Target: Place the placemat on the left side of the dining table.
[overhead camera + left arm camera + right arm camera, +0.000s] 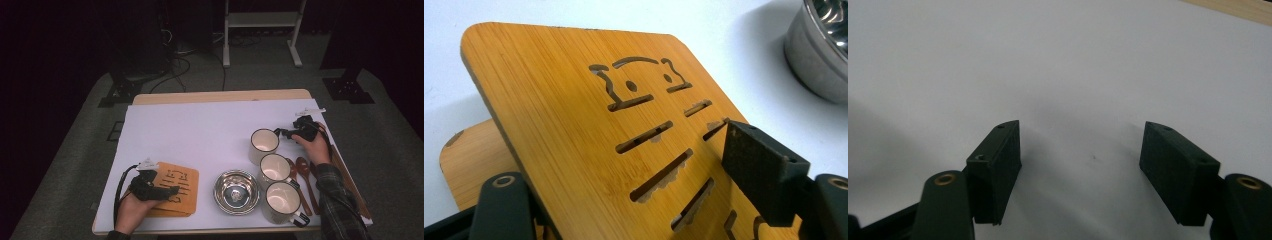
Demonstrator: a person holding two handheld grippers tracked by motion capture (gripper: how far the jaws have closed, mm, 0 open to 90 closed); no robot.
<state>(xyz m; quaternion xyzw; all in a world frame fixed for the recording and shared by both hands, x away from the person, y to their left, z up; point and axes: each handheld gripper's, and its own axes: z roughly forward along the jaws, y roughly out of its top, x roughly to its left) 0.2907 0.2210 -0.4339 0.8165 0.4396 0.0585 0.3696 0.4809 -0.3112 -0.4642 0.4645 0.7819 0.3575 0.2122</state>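
Three white mugs stand in a column at the right of the table (200,125): the far mug (263,145), the middle mug (274,169) and the near mug (281,201), each showing a pale, bare inside. Just left of the near mug sits a steel bowl (236,192); its shiny bottom carries a bright patch, and I cannot tell whether that is a small thing or a reflection. Two dark wooden spoons (303,176) lie right of the mugs, handles running towards the person. At the near left lies a stack of two bamboo trivets; the top trivet (589,130), with cut-out slots and a small face pattern, is tilted up off the lower trivet (471,165), its raised edge towards the left claw (167,191), its long axis running away from that claw, roughly to the right across the table towards the bowl. The left claw straddles the top trivet, one jaw under its lifted edge and the other over its slotted face, at or just above the wood; whether it presses I cannot tell. The right claw (281,133) hovers beside the far mug's handle, its jaws wide apart over bare white table with nothing between them.
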